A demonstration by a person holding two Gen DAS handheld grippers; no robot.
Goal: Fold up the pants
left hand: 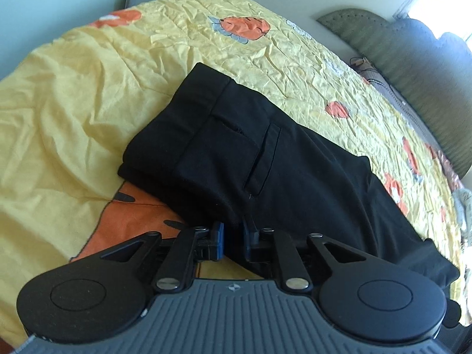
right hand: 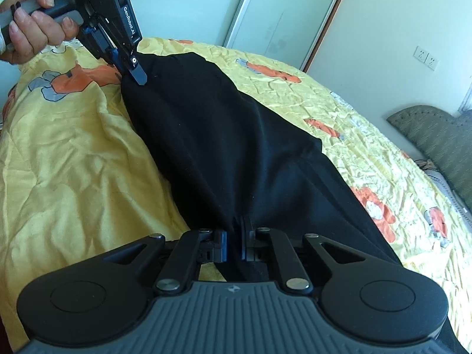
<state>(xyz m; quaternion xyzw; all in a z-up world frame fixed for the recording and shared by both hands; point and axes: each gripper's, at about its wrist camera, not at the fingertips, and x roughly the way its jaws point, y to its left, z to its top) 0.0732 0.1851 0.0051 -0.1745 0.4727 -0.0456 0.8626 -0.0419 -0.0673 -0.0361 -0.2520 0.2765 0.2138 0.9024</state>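
Both pinching black pants [left hand: 250, 153] on the yellow bedspread [left hand: 73, 103]: left gripper [left hand: 233, 236] and right gripper [right hand: 234, 236] clamped narrow on cloth.

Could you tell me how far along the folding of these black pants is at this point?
Partly done: the pants lie on the yellow bedspread with legs stacked, waistband end flat. In hand: the left gripper and right gripper are each shut on the cloth, lifting it. Left: carrying that end over toward the waistband and smoothing.
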